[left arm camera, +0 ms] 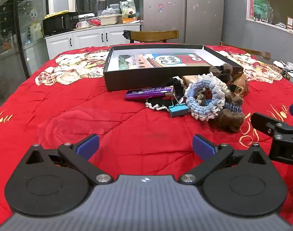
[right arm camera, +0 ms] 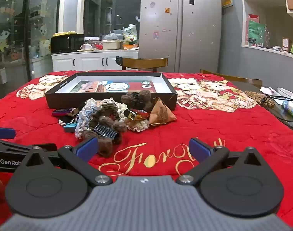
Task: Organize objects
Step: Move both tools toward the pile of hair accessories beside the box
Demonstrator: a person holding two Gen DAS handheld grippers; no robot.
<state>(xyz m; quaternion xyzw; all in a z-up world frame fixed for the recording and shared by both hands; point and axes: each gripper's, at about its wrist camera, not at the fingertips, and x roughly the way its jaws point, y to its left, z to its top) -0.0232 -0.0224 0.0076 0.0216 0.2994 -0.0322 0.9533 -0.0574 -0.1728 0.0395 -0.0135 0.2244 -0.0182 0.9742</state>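
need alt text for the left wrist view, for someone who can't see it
An open, empty left gripper hovers over a red quilted tablecloth. Ahead lies a pile of scrunchies, a purple box and a blue binder clip, in front of a shallow black box.

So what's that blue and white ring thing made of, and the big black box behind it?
The ring looks like soft knitted or crocheted yarn, matte: you can see ribbed stitches and a frilly lace edge. It is probably a hair scrunchie. The box looks like stiff cardboard, matte black outside and white inside, with thin straight walls and sharp folded corners. A printed card lies flat in it.
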